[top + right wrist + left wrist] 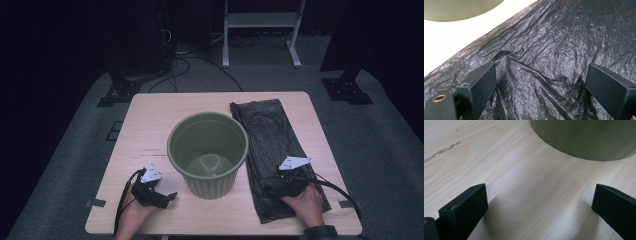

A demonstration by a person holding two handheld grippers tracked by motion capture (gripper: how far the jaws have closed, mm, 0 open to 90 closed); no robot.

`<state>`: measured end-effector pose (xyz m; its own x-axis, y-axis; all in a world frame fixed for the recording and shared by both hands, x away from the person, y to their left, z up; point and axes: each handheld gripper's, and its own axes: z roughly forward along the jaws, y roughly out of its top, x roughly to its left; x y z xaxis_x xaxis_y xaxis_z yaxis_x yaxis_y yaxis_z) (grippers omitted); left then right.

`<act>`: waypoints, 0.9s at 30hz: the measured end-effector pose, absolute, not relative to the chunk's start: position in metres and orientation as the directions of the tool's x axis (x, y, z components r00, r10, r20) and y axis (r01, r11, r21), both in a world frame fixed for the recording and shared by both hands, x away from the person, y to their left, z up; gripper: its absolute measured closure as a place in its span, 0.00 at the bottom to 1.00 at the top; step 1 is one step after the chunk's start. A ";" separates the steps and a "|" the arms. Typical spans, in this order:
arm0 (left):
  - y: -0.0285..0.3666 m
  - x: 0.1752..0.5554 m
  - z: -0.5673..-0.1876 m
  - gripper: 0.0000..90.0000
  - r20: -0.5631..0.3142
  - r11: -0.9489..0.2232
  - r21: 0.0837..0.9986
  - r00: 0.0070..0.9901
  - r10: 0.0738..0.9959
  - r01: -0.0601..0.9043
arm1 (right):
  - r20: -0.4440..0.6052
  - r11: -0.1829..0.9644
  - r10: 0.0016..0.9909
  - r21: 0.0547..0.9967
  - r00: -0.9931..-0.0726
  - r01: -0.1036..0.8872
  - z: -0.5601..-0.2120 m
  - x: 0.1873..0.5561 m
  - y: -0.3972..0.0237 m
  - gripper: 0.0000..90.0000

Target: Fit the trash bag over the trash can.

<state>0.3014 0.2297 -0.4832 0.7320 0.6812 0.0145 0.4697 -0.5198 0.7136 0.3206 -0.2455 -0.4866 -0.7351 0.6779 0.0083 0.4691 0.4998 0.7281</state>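
A green plastic bin (pixel 208 152) stands upright in the middle of the wooden table (pixel 150 120); its wall (pixel 586 137) fills the top of the left gripper view. A black plastic bag (pixel 267 145) lies flat to the bin's right, its crinkled film (pixel 554 50) spread under the right gripper. My left gripper (pixel 165 197) rests on the table left of the bin, jaws wide apart over bare wood (pixel 539 202). My right gripper (pixel 280 182) sits on the bag's near part, open, both jaws pressing down on the film with a raised fold between them (pixel 539 82).
A white frame stand (pixel 260 30) and cables lie on the floor beyond the table. Dark stands flank the far corners. The table's left and far parts are bare wood.
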 end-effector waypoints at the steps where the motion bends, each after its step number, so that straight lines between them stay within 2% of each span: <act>1: 0.230 0.301 -0.483 0.00 0.014 -0.520 0.714 0.732 0.681 0.470 | 0.009 0.500 0.676 0.728 -0.736 0.468 -0.487 0.319 -0.246 0.09; 15: 0.230 0.301 -0.483 0.00 0.014 -0.520 0.713 0.732 0.681 0.470 | 0.012 0.531 0.624 0.727 -0.781 0.435 -0.487 0.278 -0.262 0.10; 17: 0.230 0.301 -0.483 0.00 0.014 -0.519 0.714 0.732 0.681 0.470 | 0.013 0.531 0.624 0.727 -0.782 0.436 -0.487 0.277 -0.262 0.10; 19: 0.230 0.301 -0.483 0.00 0.014 -0.520 0.713 0.732 0.681 0.470 | 0.014 0.536 0.610 0.729 -0.792 0.426 -0.485 0.277 -0.263 0.17; 27: 0.230 0.301 -0.483 0.00 0.014 -0.520 0.713 0.732 0.681 0.470 | 0.005 0.495 0.659 0.750 -0.752 0.439 -0.459 0.291 -0.271 0.17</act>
<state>0.3015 0.2297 -0.4831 0.7320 0.6812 0.0142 0.4699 -0.5198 0.7135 0.2912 -0.2706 -0.4593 -0.7521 0.6590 0.0054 0.4388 0.4947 0.7501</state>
